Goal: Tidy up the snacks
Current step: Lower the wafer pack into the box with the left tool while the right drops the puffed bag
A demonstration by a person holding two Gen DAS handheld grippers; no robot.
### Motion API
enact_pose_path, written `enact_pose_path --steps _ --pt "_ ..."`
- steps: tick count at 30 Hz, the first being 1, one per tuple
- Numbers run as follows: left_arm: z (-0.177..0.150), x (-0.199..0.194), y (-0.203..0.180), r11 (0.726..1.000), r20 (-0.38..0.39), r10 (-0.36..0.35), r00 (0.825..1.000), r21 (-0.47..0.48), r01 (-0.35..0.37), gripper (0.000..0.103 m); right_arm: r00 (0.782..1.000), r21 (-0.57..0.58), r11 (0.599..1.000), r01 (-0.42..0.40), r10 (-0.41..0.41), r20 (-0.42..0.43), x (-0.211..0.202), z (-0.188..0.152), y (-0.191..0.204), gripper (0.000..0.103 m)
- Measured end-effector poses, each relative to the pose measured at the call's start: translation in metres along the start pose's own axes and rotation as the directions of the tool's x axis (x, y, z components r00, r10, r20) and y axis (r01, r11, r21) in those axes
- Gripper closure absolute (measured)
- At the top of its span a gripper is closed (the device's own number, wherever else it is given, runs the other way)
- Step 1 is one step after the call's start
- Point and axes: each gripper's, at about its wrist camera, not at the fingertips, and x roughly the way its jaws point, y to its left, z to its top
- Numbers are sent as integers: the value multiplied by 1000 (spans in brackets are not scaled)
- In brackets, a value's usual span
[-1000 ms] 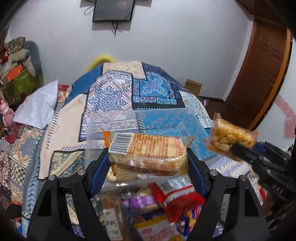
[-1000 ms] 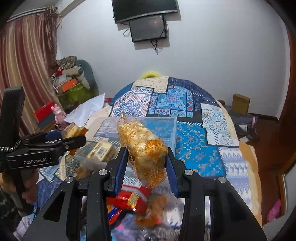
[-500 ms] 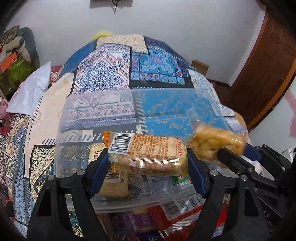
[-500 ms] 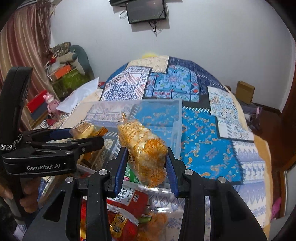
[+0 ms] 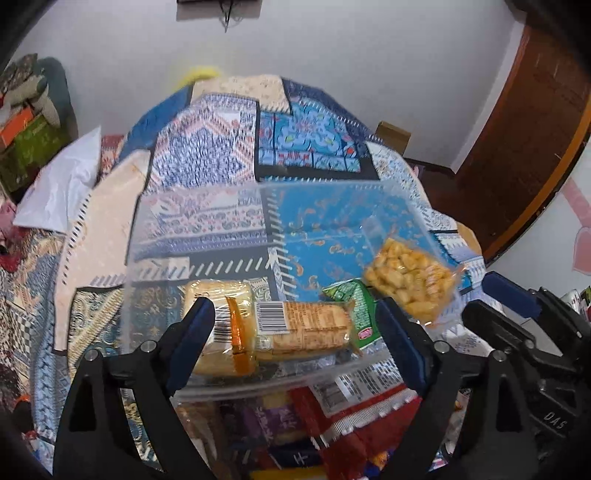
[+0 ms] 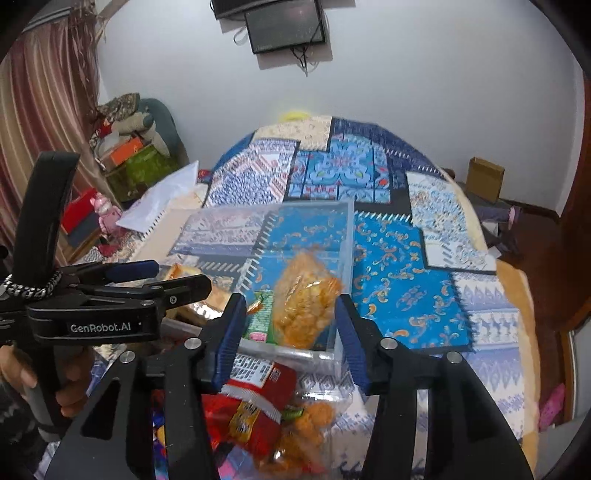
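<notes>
A clear plastic box [image 5: 207,236] on the bed [image 6: 402,273] now holds four snacks: two biscuit packs [image 5: 303,326], a green packet [image 5: 356,306] and a bag of yellow puffs [image 5: 408,282]. Both the left gripper [image 5: 291,345] and right gripper [image 6: 291,334] gape, released. A heap of packets [image 6: 258,402] nearer the camera awaits sorting, count unclear.

White walls [image 6: 424,66], a wall-mounted screen [image 6: 284,27], striped curtain [image 6: 33,103], wooden door [image 5: 524,122].
</notes>
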Motion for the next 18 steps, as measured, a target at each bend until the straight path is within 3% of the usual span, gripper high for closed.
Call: enact_pose_path --steps 8,15,18 --pt "-17 -63 7 999 96 29 995 40 -33 14 998 -38 999 30 -27 55 -45 -5 4 45" --pt "-58 -98 24 994 111 74 991 71 -82 14 999 -61 997 48 -47 22 -62 -30 6 44" --pt "-75 -99 32 992 90 92 992 74 -99 14 999 -65 997 53 -53 1 -64 -44 7 38"
